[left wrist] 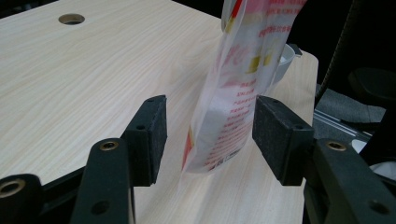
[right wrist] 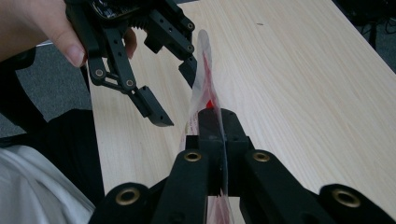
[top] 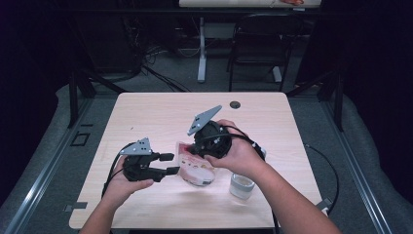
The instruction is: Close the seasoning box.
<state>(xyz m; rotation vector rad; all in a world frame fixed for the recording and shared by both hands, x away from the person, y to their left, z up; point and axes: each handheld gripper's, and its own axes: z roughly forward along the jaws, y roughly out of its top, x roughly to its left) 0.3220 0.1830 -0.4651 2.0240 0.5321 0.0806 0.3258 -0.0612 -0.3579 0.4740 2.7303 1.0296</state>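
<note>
Gripper jaws on the right gripper (right wrist: 218, 140) are pressed together on the top edge of a clear plastic pouch (top: 195, 168), which seems meant to keep it hanging free above the pale wood-grain tabletop (top: 146, 117) so the other tool can reach its lower part. Opposite it, the left gripper (left wrist: 210, 140) stands with its jaws wide apart, one flat foam-faced pad on either side of the pouch's bottom corner and neither touching the film; I judge it is lining up to close there, perhaps to pull the pouch taut or open. That pouch is thin, glossy and crinkled, printed in red and yellow, with something white inside, and it hangs between the two tools, nearer the left one's pads. Just beyond the right hand, close to the near edge, sits a small clear round cup (top: 242, 185), likely waiting to receive the contents.
</note>
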